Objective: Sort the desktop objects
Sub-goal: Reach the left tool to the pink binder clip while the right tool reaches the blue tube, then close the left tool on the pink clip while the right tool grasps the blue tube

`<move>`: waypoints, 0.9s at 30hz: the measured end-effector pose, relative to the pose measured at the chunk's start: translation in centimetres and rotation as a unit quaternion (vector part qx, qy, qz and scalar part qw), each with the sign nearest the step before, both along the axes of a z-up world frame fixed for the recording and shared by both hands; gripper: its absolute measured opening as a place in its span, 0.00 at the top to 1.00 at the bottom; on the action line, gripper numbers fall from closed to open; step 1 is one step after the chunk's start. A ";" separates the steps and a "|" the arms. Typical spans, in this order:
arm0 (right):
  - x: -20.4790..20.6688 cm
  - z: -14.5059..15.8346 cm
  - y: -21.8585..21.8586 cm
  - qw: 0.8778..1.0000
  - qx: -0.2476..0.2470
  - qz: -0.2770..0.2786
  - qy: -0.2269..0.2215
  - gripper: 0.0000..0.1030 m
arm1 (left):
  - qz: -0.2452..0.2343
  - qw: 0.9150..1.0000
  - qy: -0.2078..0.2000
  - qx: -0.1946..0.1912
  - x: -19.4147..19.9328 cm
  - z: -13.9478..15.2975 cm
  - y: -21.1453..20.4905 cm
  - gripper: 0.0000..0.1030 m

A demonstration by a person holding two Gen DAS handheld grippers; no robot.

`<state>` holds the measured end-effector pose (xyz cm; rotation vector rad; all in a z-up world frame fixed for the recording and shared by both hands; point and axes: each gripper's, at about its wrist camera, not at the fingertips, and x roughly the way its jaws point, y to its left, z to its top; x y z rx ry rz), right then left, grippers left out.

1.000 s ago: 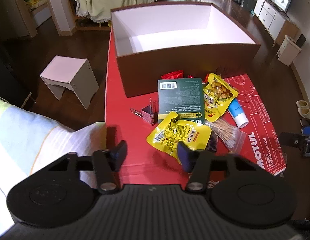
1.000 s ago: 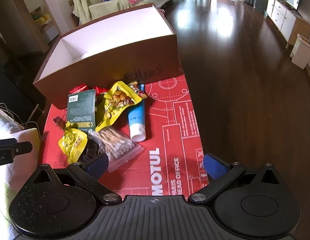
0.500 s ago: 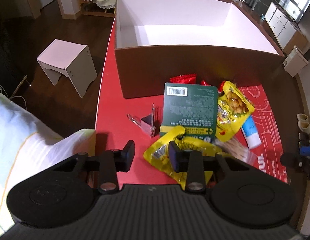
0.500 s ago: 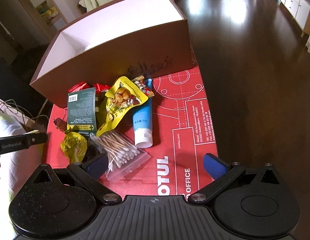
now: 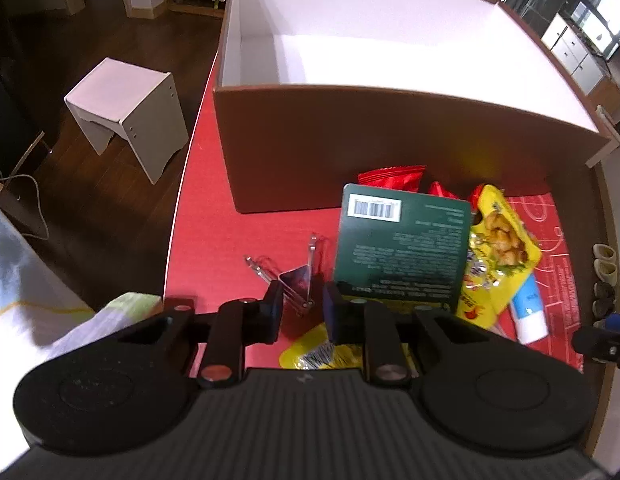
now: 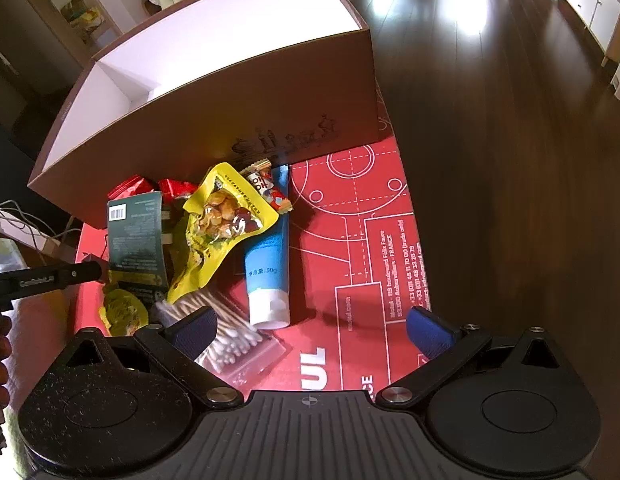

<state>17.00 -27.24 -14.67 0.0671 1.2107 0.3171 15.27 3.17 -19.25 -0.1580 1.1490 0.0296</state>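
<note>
My left gripper is open but narrow, its tips on either side of a silver binder clip on the red table; a small gap shows at the right finger. Beside the clip lie a green packet, a yellow snack bag and a yellow pouch. My right gripper is wide open and holds nothing, low over the red mat. Its left finger is over a bag of cotton swabs, near a blue tube. The brown box behind is white inside.
Red packets lean against the box's front wall. A white stool stands on the dark floor left of the table. A striped cloth lies at the near left. The table's right edge drops to the floor.
My left gripper has moved forward and down from the yellow pouch to the binder clip, and its jaws have narrowed. My right gripper has moved closer to the pile, still wide open.
</note>
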 end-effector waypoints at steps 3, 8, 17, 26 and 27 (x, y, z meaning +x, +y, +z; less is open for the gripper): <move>0.5 -0.3 0.1 1.000 0.000 0.003 0.003 0.00 | 0.004 1.000 0.006 -0.003 0.5 -0.8 0.3 0.86; 1.2 -0.8 0.6 1.000 0.006 0.011 0.003 0.00 | 0.003 1.000 0.007 -0.003 0.7 -1.8 0.5 0.86; 1.5 -2.1 2.7 0.997 -0.026 0.066 -0.023 0.00 | -0.031 0.999 -0.012 -0.002 0.3 -1.5 0.2 0.93; 1.6 -4.0 5.9 0.987 -0.071 0.133 -0.054 0.34 | -0.037 0.999 -0.006 0.003 0.1 -1.8 -0.1 0.93; 1.6 -4.3 6.3 0.986 -0.078 0.137 -0.057 0.34 | -0.035 0.999 -0.004 0.001 0.1 -1.9 0.0 0.92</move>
